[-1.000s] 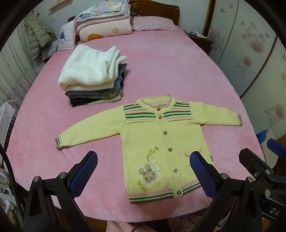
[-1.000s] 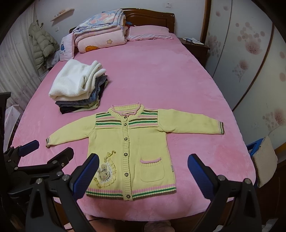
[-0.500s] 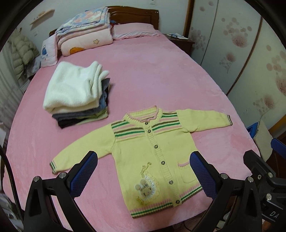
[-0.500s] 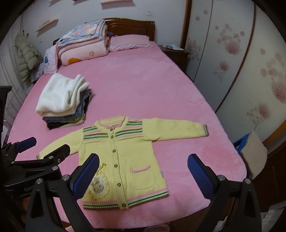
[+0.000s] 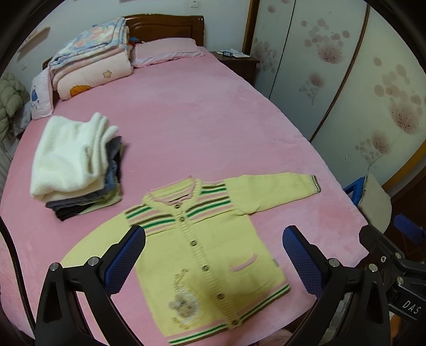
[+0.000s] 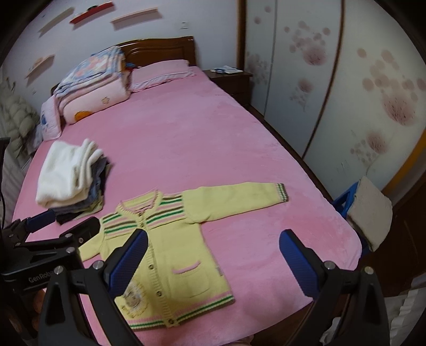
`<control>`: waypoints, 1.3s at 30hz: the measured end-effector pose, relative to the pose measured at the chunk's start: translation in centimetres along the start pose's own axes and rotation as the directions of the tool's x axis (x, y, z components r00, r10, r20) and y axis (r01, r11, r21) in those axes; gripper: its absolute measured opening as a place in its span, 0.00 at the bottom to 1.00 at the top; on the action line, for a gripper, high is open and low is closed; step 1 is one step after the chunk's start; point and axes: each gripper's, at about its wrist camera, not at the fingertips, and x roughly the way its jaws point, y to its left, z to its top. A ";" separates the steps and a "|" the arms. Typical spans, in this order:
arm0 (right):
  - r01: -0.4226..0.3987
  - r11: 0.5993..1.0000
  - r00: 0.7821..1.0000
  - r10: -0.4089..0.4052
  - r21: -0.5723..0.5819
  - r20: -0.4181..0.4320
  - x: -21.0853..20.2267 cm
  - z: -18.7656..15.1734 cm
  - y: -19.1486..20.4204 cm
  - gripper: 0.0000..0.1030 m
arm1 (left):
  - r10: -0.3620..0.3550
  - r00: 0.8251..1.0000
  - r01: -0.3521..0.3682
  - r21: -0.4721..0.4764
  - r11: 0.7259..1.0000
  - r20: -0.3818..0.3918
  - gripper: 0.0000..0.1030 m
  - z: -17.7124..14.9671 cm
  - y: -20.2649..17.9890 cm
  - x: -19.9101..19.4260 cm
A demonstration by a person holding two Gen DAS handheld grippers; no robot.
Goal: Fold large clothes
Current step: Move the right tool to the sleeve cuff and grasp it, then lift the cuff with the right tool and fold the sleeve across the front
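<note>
Yellow cardigan [image 5: 213, 252] laid flat, front up and buttoned, on the pink bed [image 5: 199, 127], near the foot edge; both sleeves spread outward, hem toward the cameras, collar toward the headboard [image 5: 165, 25]. Left gripper [image 5: 213, 262] held above the cardigan with fingers [image 5: 123, 262] spread wide and gripping nothing; in the left wrist view, one blue pad over the sleeve on the stack side, the other pad just past the cardigan's pocket-side hem corner, so that the body of the cardigan appears between the two pads. No contact with the fabric visible. Right gripper [image 6: 213, 262] likewise spread wide and empty; in the right wrist view, one pad [image 6: 127, 262] over the button placket, the other pad over bare bed cover beyond the pocket side, with the pink-trimmed pocket [image 6: 186, 270] between them. Left gripper body also visible at the left edge of the right wrist view, over the stack-side sleeve. Folded clothes stack [image 5: 72, 165], white item on top, beside the cardigan's collar end on the stack-side sleeve's side, apart from the cardigan. Folded quilts [image 5: 90, 69] and pink pillow [image 5: 165, 50] against the headboard, well beyond the cardigan. Extended sleeve cuff [image 6: 282, 192] pointing toward the wardrobe [image 6: 332, 79] side of the bed.
</note>
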 end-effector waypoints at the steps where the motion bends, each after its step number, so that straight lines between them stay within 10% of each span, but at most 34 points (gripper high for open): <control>1: -0.010 1.000 1.000 0.010 0.007 -0.002 0.5 0.3 -0.9 0.96 | -0.003 1.000 0.003 -0.005 1.000 -0.001 0.99 0.5 -0.7 0.6; 19: -0.089 0.971 0.960 0.143 0.220 -0.243 26.9 4.0 -19.6 0.73 | 0.103 0.991 -0.116 -0.153 0.981 -0.089 0.99 3.9 -9.9 20.7; 33: -0.055 0.959 0.930 0.151 0.279 -0.336 38.1 2.8 -22.8 0.59 | 0.136 0.978 -0.170 -0.225 0.959 -0.160 0.99 3.0 -9.7 29.0; 36: -0.130 0.965 0.918 0.204 0.229 -0.339 38.2 2.8 -21.7 0.17 | 0.139 0.976 -0.178 -0.249 0.952 -0.164 0.99 2.6 -9.2 28.9; 39: -0.146 0.971 0.921 0.204 0.191 -0.332 37.3 3.4 -20.8 0.12 | 0.143 0.975 -0.187 -0.274 0.943 -0.172 0.99 2.1 -8.1 28.0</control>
